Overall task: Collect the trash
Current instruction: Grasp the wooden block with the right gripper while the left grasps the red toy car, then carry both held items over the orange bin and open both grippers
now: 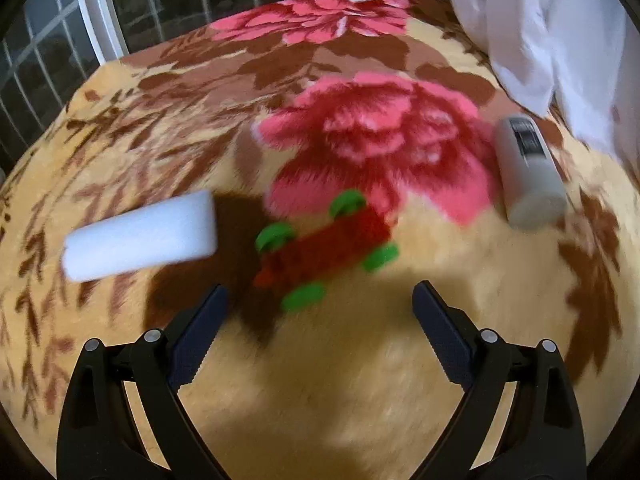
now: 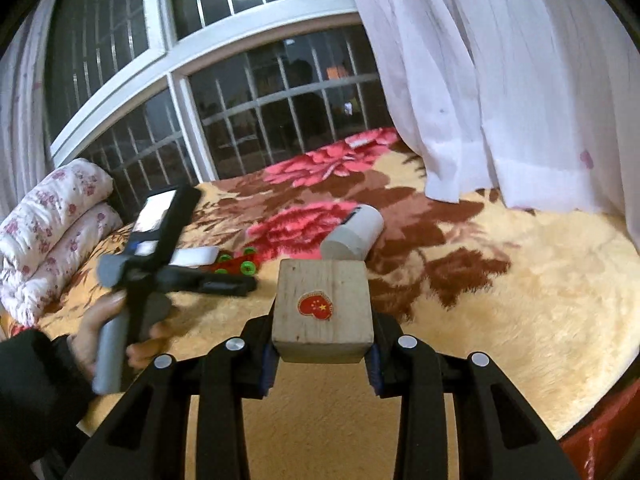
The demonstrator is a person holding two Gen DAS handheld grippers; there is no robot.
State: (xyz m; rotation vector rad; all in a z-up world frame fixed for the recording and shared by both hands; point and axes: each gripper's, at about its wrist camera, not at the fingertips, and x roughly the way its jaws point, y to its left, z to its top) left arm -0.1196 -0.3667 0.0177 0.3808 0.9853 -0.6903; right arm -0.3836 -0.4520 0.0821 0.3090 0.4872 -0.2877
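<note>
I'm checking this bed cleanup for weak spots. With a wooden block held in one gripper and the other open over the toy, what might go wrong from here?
1. The wooden block sits only by its lower sides between the right gripper fingers; it might tip out.
2. The left gripper hangs open just short of the red toy car; its green wheels may let it roll away on contact.
3. The white foam block lies close beside; a finger could nudge it.

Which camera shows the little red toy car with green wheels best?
The left wrist view: the red toy car with green wheels lies big, though blurry, before the open left claw. The right wrist view shows it small and partly hidden.
</note>
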